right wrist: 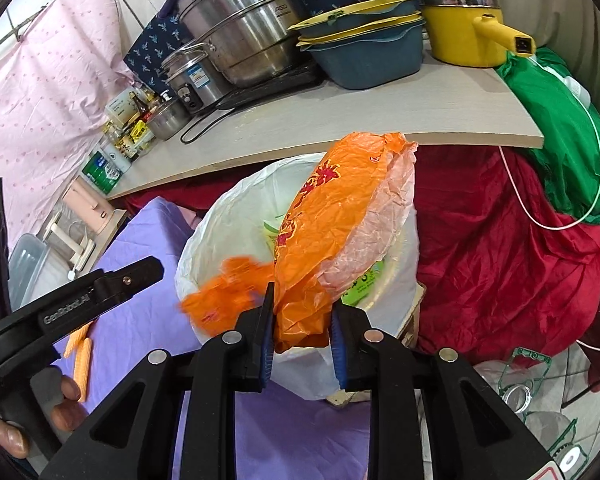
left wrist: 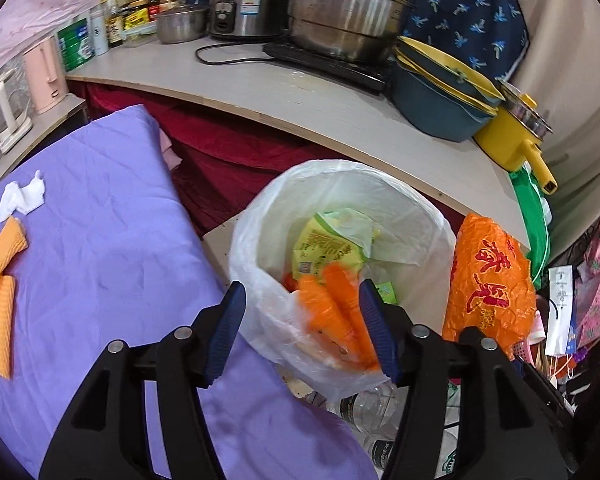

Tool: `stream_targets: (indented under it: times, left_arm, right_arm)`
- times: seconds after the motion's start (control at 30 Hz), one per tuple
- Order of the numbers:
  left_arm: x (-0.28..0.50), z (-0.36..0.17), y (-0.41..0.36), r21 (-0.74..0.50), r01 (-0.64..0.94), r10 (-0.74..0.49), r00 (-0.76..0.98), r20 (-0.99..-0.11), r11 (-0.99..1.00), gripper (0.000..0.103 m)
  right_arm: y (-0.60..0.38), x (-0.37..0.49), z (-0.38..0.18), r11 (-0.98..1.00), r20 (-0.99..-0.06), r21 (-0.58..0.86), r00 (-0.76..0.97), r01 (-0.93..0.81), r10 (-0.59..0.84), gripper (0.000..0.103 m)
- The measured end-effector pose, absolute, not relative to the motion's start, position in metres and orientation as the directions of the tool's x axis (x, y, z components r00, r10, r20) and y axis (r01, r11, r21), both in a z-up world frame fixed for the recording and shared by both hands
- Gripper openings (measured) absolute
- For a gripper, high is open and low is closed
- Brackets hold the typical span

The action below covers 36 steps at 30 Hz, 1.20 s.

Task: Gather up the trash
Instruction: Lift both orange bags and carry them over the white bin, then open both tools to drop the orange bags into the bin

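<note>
A bin lined with a white bag (left wrist: 260, 248) stands beside the purple cloth (left wrist: 100, 260). My left gripper (left wrist: 302, 316) is open over the bin's near rim. A blurred orange piece (left wrist: 332, 312) is between its fingers, falling into the bin onto a green wrapper (left wrist: 324, 244). My right gripper (right wrist: 302, 340) is shut on an orange plastic bag (right wrist: 332, 216) and holds it over the bin (right wrist: 204, 240); the bag also shows in the left wrist view (left wrist: 488, 276). Two orange foam strips (left wrist: 0, 284) and a white tissue (left wrist: 22, 196) lie on the cloth.
A wooden counter (left wrist: 300, 96) behind the bin carries steel pots (left wrist: 348, 8), a rice cooker (left wrist: 244, 8), blue-yellow basins (left wrist: 440, 92), a yellow pot (left wrist: 512, 136) and bottles. Red cloth (right wrist: 500, 248) hangs below. Plastic bottles (left wrist: 372, 404) lie on the floor.
</note>
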<state>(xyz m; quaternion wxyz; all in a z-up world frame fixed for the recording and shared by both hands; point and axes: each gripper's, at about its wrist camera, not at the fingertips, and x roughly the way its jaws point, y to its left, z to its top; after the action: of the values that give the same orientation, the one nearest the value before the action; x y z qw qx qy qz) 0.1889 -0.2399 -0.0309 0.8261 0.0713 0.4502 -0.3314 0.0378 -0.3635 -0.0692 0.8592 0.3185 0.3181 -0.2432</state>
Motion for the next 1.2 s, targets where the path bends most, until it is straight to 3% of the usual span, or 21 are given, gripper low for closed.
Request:
stream_targets:
  times: [0.17,0.4,1.2]
  left_arm:
    - [0.197,-0.029,-0.223,-0.174,0.587,-0.469,0.397,-0.789,0.791,0.056]
    - [0.2,-0.027,-0.21,-0.16,0.577,-0.457,0.416,-0.786,0.801,0.057]
    - [0.194,-0.01,-0.135,-0.164,0.501,-0.43,0.477,-0.767,0.85,0.058]
  right_arm:
    - [-0.36,0.058,-0.074,0.69,-0.709,0.386,0.676,0.612,-0.202,0.029]
    - [-0.356,0.07,-0.077,0.687,-0.707,0.394,0.679,0.611,-0.198,0.049]
    - [-0.289,0.08,-0.029,0.772,-0.652,0.374,0.738,0.513,-0.175,0.053]
